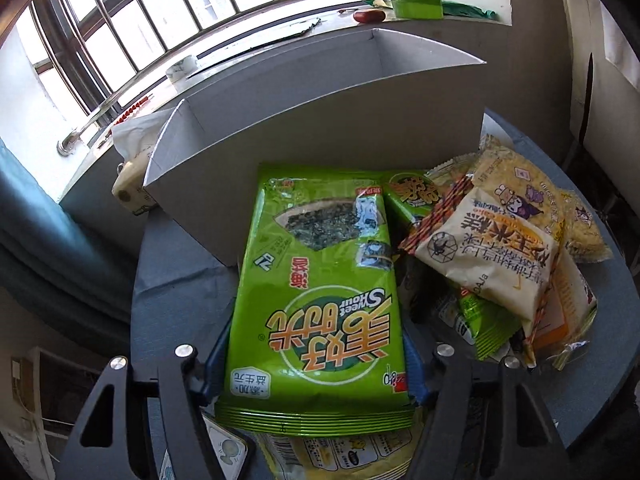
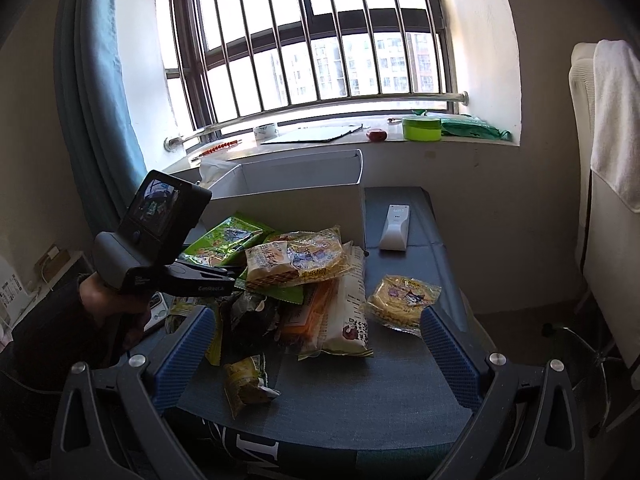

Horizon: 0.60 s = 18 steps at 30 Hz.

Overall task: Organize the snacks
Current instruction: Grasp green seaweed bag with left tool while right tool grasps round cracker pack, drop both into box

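White box (image 1: 320, 120) stands just behind the snack pile (image 2: 304, 276).

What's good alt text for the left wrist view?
A green seaweed packet lies between the left gripper's blue pads, pointing at an open white box. More snack packets are piled to its right, on a grey table below a barred window.
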Tool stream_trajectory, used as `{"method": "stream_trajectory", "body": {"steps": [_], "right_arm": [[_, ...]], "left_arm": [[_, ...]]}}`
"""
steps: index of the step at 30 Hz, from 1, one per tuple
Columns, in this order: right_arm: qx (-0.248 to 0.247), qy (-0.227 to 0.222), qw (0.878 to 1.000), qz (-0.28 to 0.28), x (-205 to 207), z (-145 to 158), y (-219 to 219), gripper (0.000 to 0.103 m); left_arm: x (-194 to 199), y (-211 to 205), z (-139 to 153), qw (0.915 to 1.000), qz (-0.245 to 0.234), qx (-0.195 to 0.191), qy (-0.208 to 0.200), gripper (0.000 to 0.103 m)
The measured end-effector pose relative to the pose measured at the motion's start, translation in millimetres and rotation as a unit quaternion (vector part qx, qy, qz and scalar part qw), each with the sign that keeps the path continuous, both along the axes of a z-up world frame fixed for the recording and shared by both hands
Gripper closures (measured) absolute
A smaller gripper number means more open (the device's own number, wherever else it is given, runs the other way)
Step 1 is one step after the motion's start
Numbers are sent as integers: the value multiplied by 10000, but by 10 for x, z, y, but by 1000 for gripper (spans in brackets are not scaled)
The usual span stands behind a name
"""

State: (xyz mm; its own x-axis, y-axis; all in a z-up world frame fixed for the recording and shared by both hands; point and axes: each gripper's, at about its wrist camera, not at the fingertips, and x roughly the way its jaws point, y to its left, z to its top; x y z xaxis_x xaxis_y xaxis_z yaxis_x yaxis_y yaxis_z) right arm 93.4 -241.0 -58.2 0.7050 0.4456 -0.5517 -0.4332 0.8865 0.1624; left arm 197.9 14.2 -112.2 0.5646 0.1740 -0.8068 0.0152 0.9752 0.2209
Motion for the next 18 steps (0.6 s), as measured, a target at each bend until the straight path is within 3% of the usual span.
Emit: {"method": "stream_trajectory", "body": {"steps": [7,13,18], "right_arm": [[-44,113,9999,106,119,-102,78,0],[-260,-2,9983,516,343,-151,418,0],[-639,88,9943,851,713,-268,815,0]], "left_arm": [[-478,287,453,9935,67,-691,-906,31],[-1105,531,845,9741,216,-1307,-1833,31],[-1507,669,950,9607,358,-1667,-2189,31]]}}
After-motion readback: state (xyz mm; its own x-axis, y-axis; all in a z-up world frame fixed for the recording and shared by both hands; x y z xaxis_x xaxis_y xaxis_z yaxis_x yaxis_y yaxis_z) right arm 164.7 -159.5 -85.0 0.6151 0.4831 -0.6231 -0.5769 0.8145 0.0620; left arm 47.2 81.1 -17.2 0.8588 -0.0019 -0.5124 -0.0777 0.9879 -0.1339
